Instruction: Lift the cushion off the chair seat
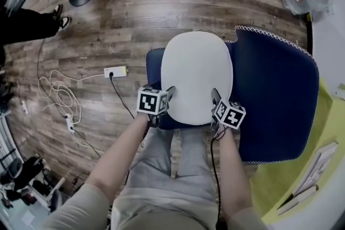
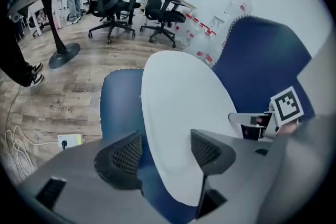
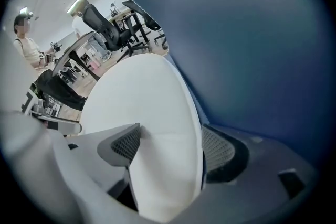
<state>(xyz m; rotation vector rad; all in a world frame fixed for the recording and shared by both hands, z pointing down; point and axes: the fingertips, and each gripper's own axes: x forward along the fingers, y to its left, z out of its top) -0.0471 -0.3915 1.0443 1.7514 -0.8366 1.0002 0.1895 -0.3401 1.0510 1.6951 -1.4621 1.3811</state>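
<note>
While bending over the blue chair, holding the left gripper (image 2: 165, 150) and the right gripper (image 3: 170, 145) down at the near end of the white cushion (image 1: 197, 77), one at each corner. Finding that cushion lying flat on the chair seat (image 1: 154, 64), covering most of it, leaving a strip of blue showing along its left side, and lying with its right side just beside the foot of the backrest (image 1: 277, 89).

Holding the left jaws released and wide apart, straddling the cushion's rim: one jaw hanging over the white top, the other over the bare blue seat, neither pressing in. Holding the right jaws released and wide as well, taking the cushion's edge between them, one jaw lying over the top face and the other sitting on the backrest side, both very near the surface without clamping it.

Standing on a wooden floor (image 1: 161, 2), with a power strip (image 1: 115, 71) and loose white cables (image 1: 56, 95) lying well to the left of the chair. Catching black office chairs (image 2: 110, 2) beyond the seat in the left gripper view, and a person (image 3: 26, 42) standing far off in the right gripper view.
</note>
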